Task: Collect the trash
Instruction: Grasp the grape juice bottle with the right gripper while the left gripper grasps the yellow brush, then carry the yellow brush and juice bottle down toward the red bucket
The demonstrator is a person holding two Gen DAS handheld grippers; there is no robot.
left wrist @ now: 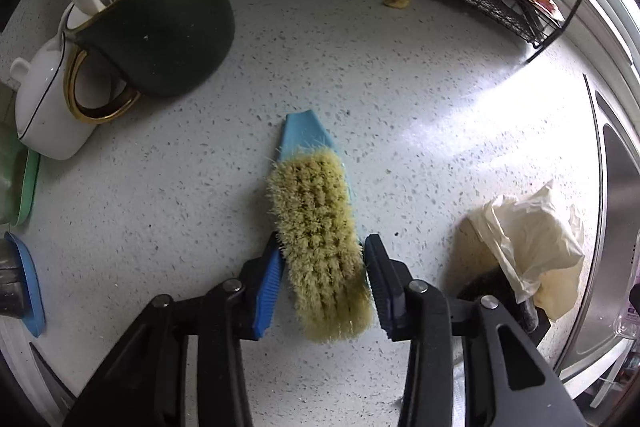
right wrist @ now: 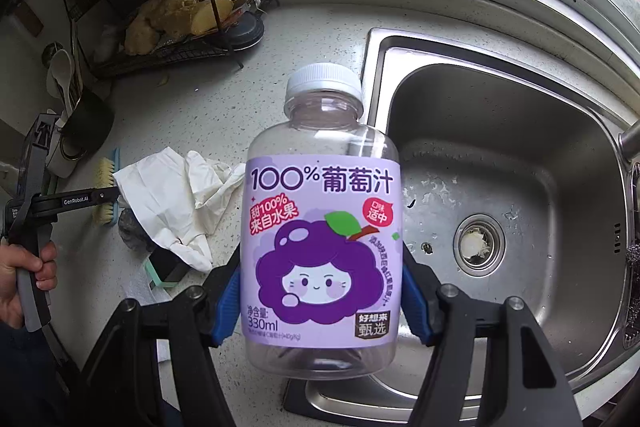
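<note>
Right wrist view: the right gripper point(right wrist: 320, 301) is clamped on an empty juice bottle point(right wrist: 320, 227) held above the sink point(right wrist: 520, 155)'s left rim, its purple label reading "100%" and "330ml". Left of the sink, the left gripper point(left wrist: 324, 283), marked "GenRobot.AI", has its jaws apart around a brush point(left wrist: 320, 239) lying beside crumpled paper point(left wrist: 532, 243).

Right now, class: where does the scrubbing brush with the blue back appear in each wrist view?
Left wrist: scrubbing brush at centre, bristles up, between the left gripper fingers.
Right wrist: scrubbing brush at the left edge, small.
Shared landmark: crumpled white paper.
</note>
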